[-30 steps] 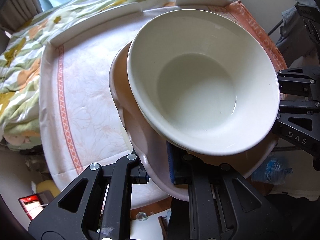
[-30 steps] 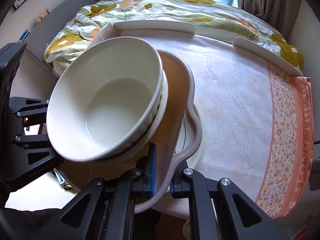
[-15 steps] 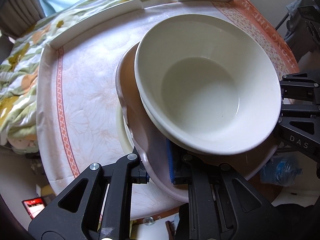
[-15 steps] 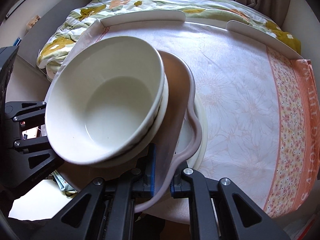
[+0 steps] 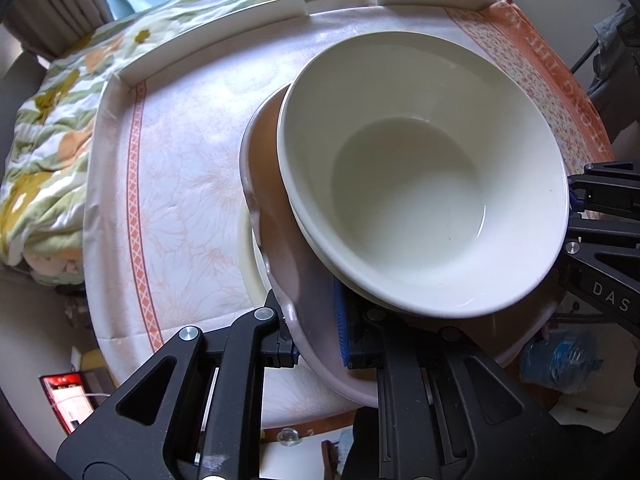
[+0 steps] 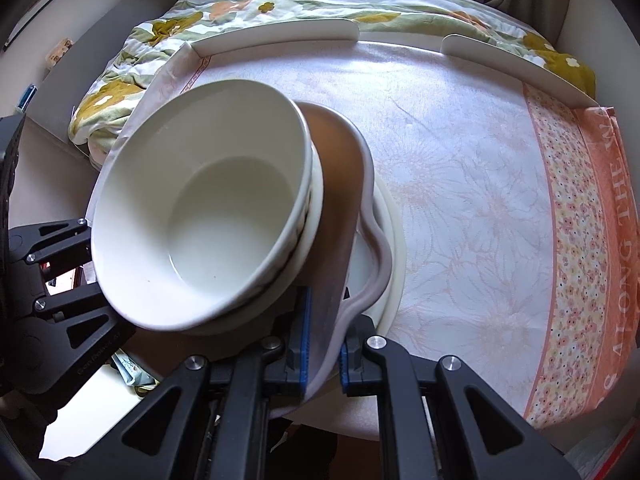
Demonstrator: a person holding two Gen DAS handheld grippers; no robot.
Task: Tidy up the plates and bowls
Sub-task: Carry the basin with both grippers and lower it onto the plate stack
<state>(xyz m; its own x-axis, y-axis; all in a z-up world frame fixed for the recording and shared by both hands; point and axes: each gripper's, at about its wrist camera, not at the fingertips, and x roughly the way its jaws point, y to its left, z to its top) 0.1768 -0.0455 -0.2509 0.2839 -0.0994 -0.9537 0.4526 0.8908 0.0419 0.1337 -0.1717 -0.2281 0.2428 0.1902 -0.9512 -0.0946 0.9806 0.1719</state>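
Observation:
A pink wavy-rimmed plate (image 5: 276,216) (image 6: 340,208) carries nested white bowls (image 5: 416,184) (image 6: 208,216). My left gripper (image 5: 316,340) is shut on the plate's near rim. My right gripper (image 6: 324,344) is shut on the rim at the opposite side. The plate is held tilted just above a cream plate (image 5: 250,256) (image 6: 394,256) that lies on the table. Each gripper shows at the edge of the other's view.
The round table has a floral pink cloth (image 6: 480,184) with an orange border (image 6: 600,240) and low white guard rails (image 5: 216,36) at the far edge. A flowered quilt (image 5: 48,120) lies beyond. Floor clutter sits below the near edge.
Both grippers have carried the plate with the bowls farther over the table and lower. The cream plate now shows beneath it. Both grips are unchanged.

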